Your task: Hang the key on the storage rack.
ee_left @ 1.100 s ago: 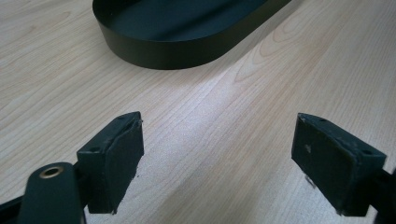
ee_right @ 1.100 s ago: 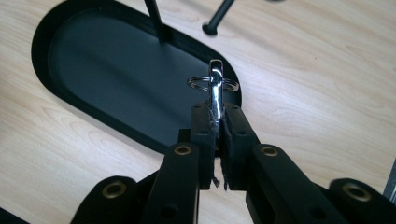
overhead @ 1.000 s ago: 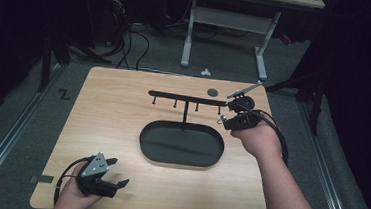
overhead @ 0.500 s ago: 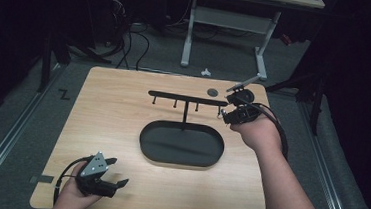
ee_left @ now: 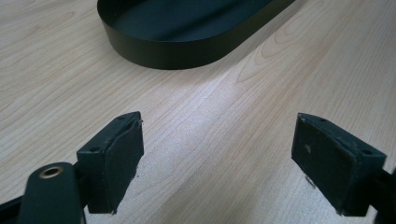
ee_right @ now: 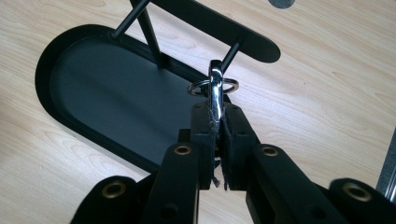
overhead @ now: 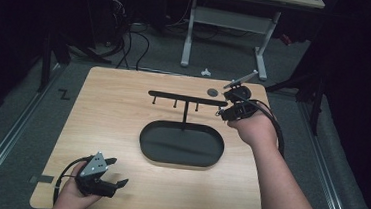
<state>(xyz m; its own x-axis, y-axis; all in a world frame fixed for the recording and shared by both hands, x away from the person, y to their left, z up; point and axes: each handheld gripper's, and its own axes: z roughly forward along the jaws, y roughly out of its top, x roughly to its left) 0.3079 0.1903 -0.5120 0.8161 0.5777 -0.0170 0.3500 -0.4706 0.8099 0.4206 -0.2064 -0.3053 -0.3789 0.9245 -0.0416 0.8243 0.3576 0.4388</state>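
Light wooden table [overhead: 122, 114] carries a black oval tray [overhead: 181, 144] with a hook rack [overhead: 186, 98] standing on it. Right gripper [ee_right: 215, 116] is clamped tight on a silver metal clip with a small ring [ee_right: 214, 86], right up at the peg under the rack's end. Left gripper [ee_left: 217, 154] sits near the table's front-left corner, jaws spread wide with nothing between them.

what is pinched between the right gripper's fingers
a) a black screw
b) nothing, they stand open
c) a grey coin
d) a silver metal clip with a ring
d: in the right gripper view the right gripper has its fingers closed on a silver metal clip with a ring, held up by a peg of the black hanger stand.
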